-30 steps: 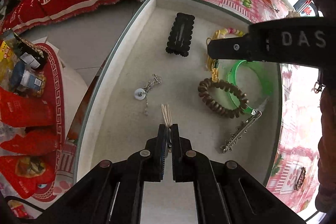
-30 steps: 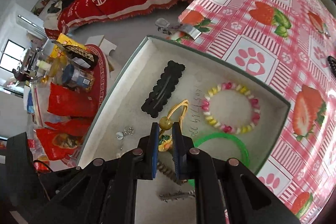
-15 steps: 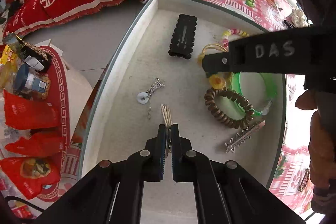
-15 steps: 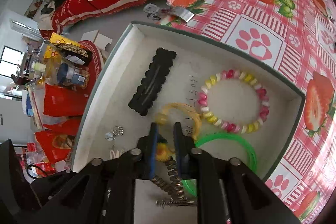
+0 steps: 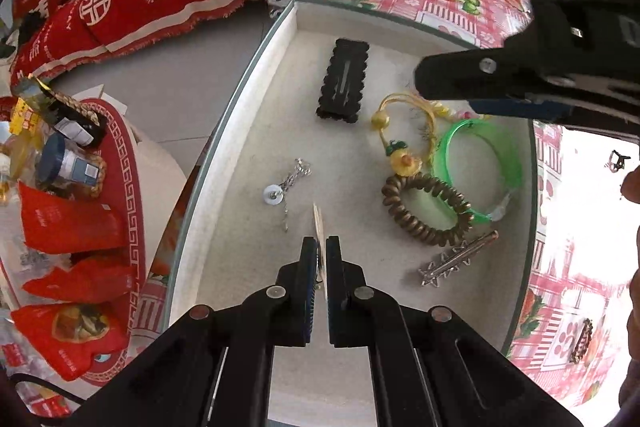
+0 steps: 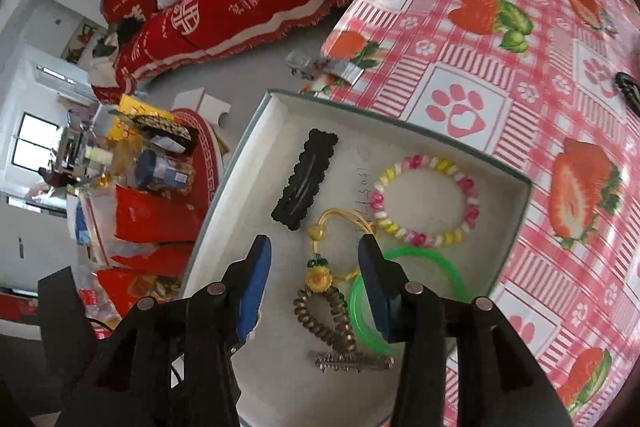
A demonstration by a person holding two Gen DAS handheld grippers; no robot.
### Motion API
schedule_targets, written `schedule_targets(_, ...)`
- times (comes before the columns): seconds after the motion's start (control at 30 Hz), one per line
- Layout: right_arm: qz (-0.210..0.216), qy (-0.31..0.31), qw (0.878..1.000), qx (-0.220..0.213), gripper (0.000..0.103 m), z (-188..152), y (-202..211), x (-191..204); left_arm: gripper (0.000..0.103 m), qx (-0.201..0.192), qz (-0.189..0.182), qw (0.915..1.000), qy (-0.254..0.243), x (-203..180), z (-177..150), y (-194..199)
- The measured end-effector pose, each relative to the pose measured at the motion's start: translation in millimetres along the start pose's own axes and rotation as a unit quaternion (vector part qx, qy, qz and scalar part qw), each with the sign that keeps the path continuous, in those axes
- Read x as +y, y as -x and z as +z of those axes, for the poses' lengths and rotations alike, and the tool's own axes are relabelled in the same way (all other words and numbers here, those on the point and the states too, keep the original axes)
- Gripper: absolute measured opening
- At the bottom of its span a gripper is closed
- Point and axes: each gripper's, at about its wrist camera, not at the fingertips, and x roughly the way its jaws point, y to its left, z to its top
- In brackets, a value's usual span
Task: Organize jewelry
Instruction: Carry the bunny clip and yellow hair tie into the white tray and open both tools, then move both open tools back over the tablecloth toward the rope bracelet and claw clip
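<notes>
Right wrist view: the right gripper (image 6: pixel 314 259) now stands spread wide; 0.5 s ago it was clenched on the yellow corded flower charm (image 6: pixel 318 279). The charm lies released on the floor of the white felt-lined tray (image 6: pixel 516 203), touching the brown coil hair tie (image 6: pixel 326 315) at its 6 o'clock. Placement judged complete. The left gripper (image 5: pixel 321 251) stays clenched on a thin pale gold piece (image 5: pixel 317 219).

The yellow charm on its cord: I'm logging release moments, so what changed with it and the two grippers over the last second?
The right gripper opened its fingers and let go of the yellow charm, which now lies in the tray beside the brown coil bracelet. The left gripper stays shut on the pale hair clip; the other jewelry did not move.
</notes>
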Motion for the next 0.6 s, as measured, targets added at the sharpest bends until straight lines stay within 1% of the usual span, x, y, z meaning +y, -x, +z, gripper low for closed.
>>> schedule_targets(0.1,0.001,-0.005,1.0,-0.011,0.054,-6,13,-3,0.01,-0.008,0.005,0.9999,-0.007,-4,1,7)
schedule_targets(0.17,0.004,-0.01,1.0,-0.018,0.058,-9,23,-8,0.01,-0.011,0.007,0.9999,-0.01,-5,1,10)
schedule_targets(0.3,0.011,-0.03,0.999,-0.029,0.06,-20,38,-16,0.01,-0.008,0.01,0.9998,-0.015,-7,0,15)
schedule_targets(0.37,0.014,-0.042,0.998,-0.034,0.069,-25,45,-23,0.01,-0.006,0.012,0.9997,-0.019,-8,-1,17)
schedule_targets(0.47,0.016,-0.058,0.997,-0.042,0.069,-35,57,-36,0.01,-0.003,0.017,0.9995,-0.025,-13,-2,20)
schedule_targets(0.6,0.006,-0.085,0.995,-0.046,0.07,-53,72,-58,0.01,0.001,0.012,0.9993,-0.036,-22,-3,23)
